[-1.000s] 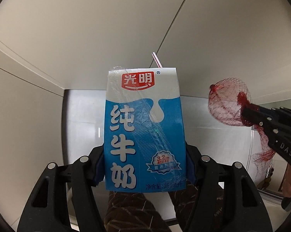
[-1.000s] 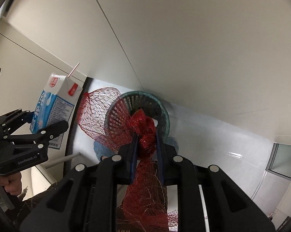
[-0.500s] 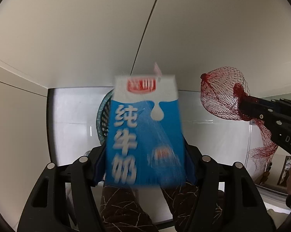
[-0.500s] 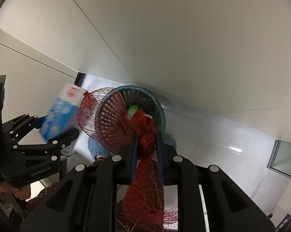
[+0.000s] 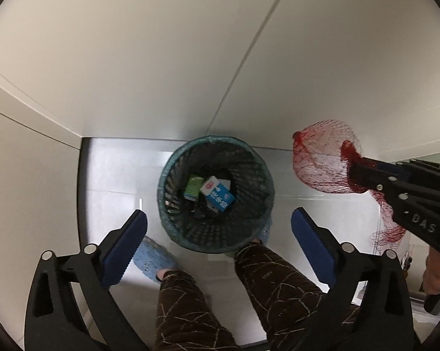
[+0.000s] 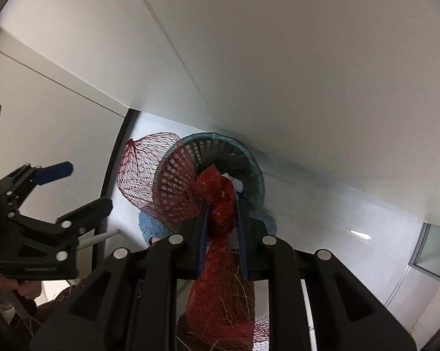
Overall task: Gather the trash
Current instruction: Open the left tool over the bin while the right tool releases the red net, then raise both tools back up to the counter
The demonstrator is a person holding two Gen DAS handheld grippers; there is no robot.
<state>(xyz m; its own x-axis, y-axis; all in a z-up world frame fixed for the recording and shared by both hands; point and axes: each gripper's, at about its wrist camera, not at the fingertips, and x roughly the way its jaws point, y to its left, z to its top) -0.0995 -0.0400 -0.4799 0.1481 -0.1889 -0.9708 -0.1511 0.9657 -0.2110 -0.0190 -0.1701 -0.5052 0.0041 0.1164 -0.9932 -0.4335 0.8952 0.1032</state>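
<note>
plastic lattice bin (image 5: 217, 231), glossy floor (image 5: 111, 193)

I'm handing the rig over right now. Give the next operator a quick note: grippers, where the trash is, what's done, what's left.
Left gripper: open and empty, its jaws have just been opening, hanging above the trash basket.
Right gripper: shut on the red mesh bag, held beside the basket, not over it in the left wrist view.
Done: the blue milk carton lies inside the basket next to a green carton.
Left: bring the mesh bag over the basket and let it go. No other loose trash shows in these views.
</note>
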